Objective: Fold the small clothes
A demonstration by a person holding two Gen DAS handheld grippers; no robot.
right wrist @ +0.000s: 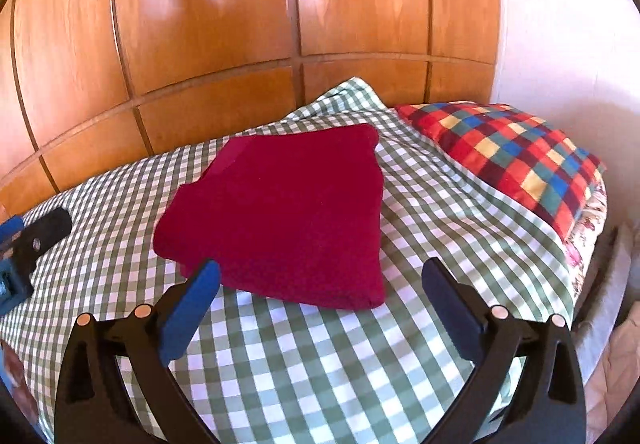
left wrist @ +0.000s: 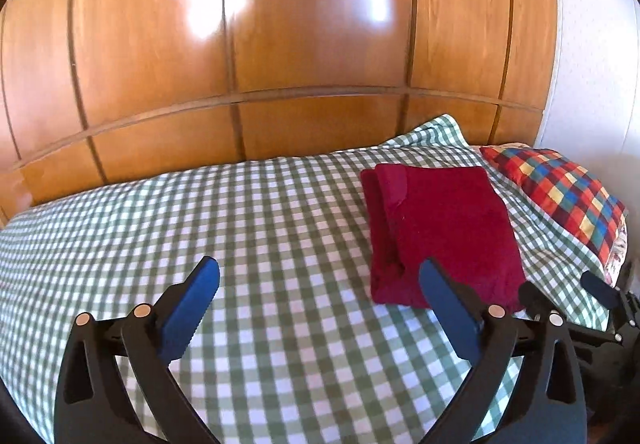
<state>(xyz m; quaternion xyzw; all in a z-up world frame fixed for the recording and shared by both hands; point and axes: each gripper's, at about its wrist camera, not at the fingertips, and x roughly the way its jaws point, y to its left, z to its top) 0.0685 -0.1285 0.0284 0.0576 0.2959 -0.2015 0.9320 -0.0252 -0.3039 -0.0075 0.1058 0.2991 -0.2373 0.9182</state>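
garment (right wrist: pixel 280 212): folded flat on bed (right wrist: pixel 320 364) | left gripper (left wrist: pixel 320 284), right gripper (right wrist: pixel 320 284): jaws wide, empty, clear of it | fold looks finished

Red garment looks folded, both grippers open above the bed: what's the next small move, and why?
Probably pull both hands back. The red garment lies folded flat on the checked bedspread, and the left gripper and right gripper stand open with nothing between them.

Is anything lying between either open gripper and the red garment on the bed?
Nothing visible. The folded red garment lies alone on the checked sheet; only bare sheet separates it from the right gripper and the left gripper. The plaid pillow sits off to its right.
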